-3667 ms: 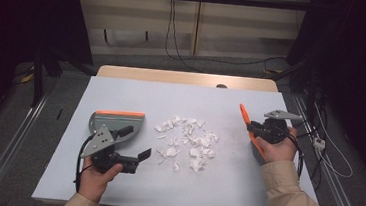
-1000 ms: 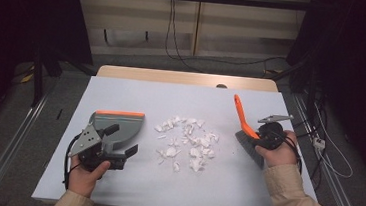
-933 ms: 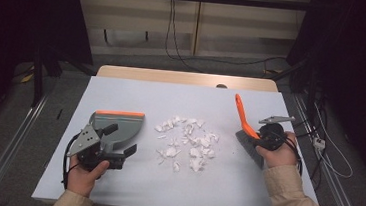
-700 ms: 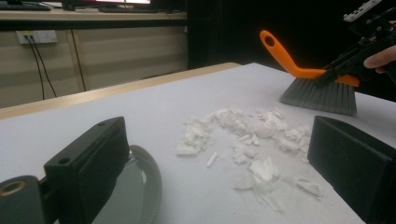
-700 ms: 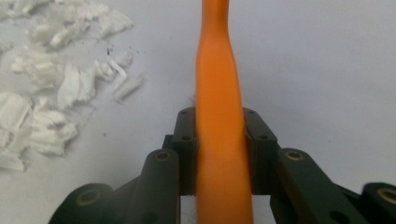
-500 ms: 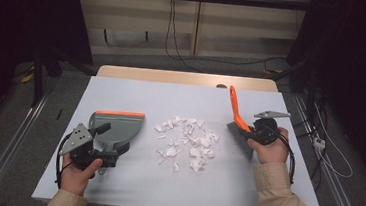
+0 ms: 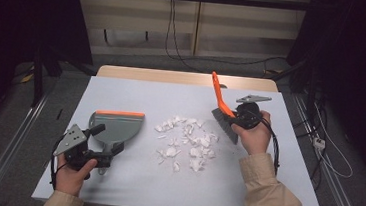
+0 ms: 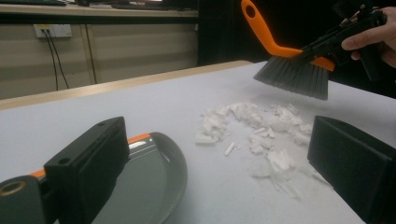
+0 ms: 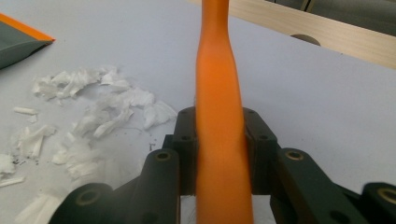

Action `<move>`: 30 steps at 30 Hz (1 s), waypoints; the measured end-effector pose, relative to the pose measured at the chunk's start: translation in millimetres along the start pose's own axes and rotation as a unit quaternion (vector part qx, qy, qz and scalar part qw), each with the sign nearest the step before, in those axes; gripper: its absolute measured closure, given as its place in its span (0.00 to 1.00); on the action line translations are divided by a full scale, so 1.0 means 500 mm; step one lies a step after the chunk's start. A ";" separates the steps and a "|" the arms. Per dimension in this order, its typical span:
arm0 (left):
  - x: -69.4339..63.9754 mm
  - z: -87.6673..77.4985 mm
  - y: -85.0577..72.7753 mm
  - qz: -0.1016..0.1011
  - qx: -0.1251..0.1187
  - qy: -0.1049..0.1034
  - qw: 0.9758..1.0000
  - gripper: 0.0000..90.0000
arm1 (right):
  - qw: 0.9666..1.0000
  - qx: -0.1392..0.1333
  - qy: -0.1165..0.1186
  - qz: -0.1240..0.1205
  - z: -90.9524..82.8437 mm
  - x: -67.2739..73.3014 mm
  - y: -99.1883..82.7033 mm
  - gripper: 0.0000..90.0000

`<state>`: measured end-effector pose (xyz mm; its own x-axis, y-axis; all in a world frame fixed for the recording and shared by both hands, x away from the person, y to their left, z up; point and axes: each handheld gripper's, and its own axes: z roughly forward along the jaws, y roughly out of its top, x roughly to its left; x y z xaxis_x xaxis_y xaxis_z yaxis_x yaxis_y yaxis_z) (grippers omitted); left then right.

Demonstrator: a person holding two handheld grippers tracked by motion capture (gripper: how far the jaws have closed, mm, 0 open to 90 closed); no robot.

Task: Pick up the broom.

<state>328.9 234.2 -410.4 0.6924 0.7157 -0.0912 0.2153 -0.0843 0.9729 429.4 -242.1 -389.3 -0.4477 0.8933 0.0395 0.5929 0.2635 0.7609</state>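
Note:
A pile of white paper scraps [image 7: 185,138] [image 8: 261,126] [image 9: 93,112] lies mid-table. My right gripper [image 7: 237,115] [image 9: 219,135] is shut on the orange handle of a hand brush [image 7: 219,96] [image 8: 292,77]. Its grey bristles hang just above the table at the pile's right edge. A grey dustpan [image 7: 116,127] [image 8: 140,182] [image 9: 18,39] with an orange lip lies flat to the left of the scraps. My left gripper [image 7: 107,139] [image 8: 217,135] stands open at the pan's near end, one jaw over the pan, the other apart from it.
The grey table top [image 7: 163,191] ends in a wooden strip [image 7: 183,78] at the far side. Metal rails [image 7: 9,148] run along the floor on both sides. Cables [image 7: 323,145] lie on the floor to the right of the table.
The right hand has carried the brush leftwards to the right edge of the scraps, its handle now more upright. The left hand drew back slightly to the left; the dustpan stayed put.

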 end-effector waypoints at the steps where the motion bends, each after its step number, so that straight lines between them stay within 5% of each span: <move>1: 0.001 0.000 -0.001 -0.002 -0.001 0.001 1.000 0.06 | 1.000 -0.002 -0.002 0.001 0.003 -0.003 0.000 0.80; 18: 0.011 0.010 -0.003 -0.007 0.000 0.002 1.000 0.05 | 0.998 0.037 -0.042 -0.025 0.048 0.009 -0.004 0.80; 30: 0.010 0.003 -0.002 -0.001 -0.002 -0.001 1.000 0.05 | 0.998 0.037 -0.024 -0.051 0.068 0.048 -0.007 0.80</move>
<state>333.3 236.6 -412.0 0.6927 0.7151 -0.0937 0.2139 -0.0795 0.9736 439.2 -209.2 -413.0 -0.4762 0.8767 -0.0682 0.5953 0.3785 0.7088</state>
